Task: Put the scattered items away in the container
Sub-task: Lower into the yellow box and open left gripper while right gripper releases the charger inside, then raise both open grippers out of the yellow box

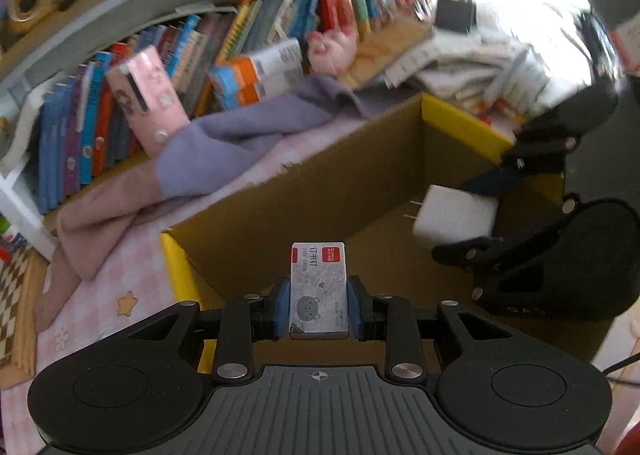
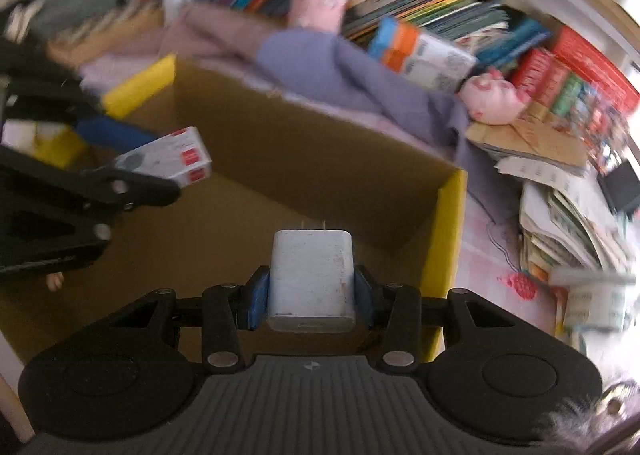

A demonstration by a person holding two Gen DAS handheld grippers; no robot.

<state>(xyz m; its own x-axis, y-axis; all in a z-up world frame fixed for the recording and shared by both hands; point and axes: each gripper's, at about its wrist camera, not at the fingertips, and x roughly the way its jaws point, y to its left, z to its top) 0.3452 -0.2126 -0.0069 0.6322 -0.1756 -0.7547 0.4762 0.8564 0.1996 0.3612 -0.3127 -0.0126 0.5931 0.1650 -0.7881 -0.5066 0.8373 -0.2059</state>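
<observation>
Both tools hover over my cardboard box [image 1: 320, 183], left tool [image 1: 319, 309] clenched on the flat sides of a light, stiff staple box [image 1: 319, 291], right tool [image 2: 311, 297] grasping a hard, smooth white charger [image 2: 311, 279] by its sides.

I see the cardboard box [image 1: 320, 183] open-topped with bare floor at centre frame, though my right gripper [image 1: 460, 215] with its white charger [image 1: 456, 221] crowds the right side, my left gripper [image 2: 160, 171] with the staple box [image 2: 168, 157] fills the left, and purple cloth [image 1: 240, 143] drapes the far wall.
</observation>
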